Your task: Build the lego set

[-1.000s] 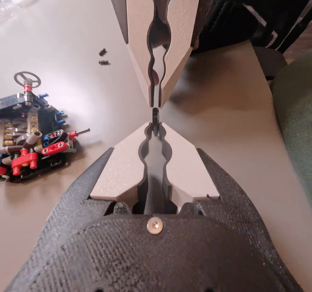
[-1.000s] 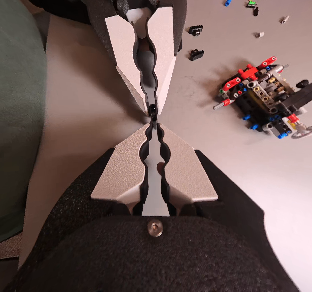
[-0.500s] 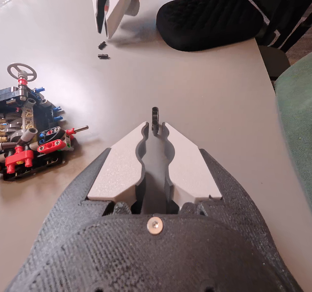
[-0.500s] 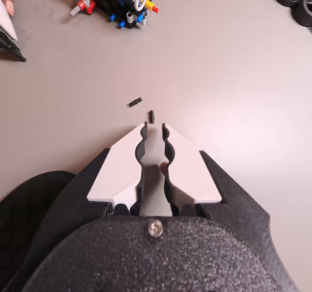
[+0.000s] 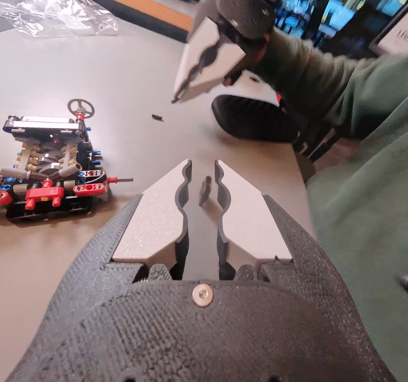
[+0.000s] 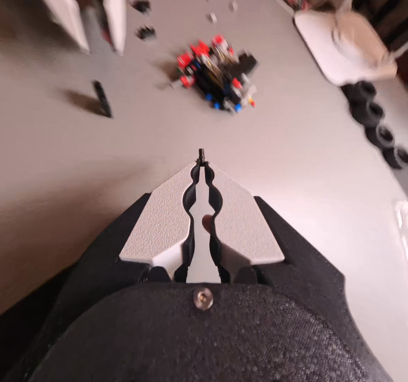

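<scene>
Gripping a small black pin by one end at its very tips, the right claw is closed down narrow on it, raised over the grey tabletop. The left claw stands wide, with a short black beam loose in the gap between its fingers, touching neither as far as can be seen. To the left sits the half-built lego car, its grey steering wheel at the far end. Another black pin lies farther off on the tabletop, near a crumpled clear bag at far left.
</scene>
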The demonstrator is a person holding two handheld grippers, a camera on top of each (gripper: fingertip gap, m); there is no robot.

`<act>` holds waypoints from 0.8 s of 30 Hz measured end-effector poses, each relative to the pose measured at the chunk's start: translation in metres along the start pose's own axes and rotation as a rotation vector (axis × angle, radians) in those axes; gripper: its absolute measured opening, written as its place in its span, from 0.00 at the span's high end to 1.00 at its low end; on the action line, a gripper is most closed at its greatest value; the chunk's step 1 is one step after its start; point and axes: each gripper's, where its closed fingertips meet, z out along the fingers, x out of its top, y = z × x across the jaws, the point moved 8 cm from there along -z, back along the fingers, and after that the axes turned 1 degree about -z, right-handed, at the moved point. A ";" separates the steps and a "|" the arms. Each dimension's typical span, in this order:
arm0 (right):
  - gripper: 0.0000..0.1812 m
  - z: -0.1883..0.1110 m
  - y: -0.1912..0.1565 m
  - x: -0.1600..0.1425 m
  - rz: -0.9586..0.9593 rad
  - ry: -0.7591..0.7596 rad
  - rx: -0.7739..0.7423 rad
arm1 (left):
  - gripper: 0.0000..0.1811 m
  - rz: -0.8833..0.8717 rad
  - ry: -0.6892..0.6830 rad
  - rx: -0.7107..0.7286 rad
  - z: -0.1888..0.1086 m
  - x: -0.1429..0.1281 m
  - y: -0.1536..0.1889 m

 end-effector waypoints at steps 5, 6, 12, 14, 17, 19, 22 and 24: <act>0.99 0.006 -0.059 0.061 -0.246 0.125 0.031 | 0.88 -0.200 0.098 -0.109 0.000 0.007 0.002; 0.99 0.009 -0.066 0.067 -0.284 0.126 0.031 | 0.88 -0.219 0.107 -0.128 0.000 0.008 0.004; 0.98 0.019 -0.081 0.084 -0.348 0.132 0.059 | 0.95 -0.223 0.094 -0.173 -0.002 0.007 0.011; 0.98 0.018 -0.081 0.086 -0.345 0.141 0.060 | 0.98 -0.217 0.092 -0.186 -0.002 0.007 0.012; 0.98 0.014 -0.081 0.088 -0.309 0.192 0.079 | 0.99 -0.225 0.114 -0.234 -0.005 0.009 0.014; 0.98 0.008 -0.081 0.090 -0.243 0.289 0.113 | 0.99 -0.242 0.163 -0.310 -0.009 0.012 0.017; 0.95 0.002 -0.080 0.091 -0.146 0.410 0.163 | 0.99 -0.256 0.212 -0.394 -0.012 0.017 0.020; 0.94 0.001 -0.081 0.090 -0.122 0.439 0.180 | 0.99 -0.243 0.212 -0.410 -0.012 0.018 0.023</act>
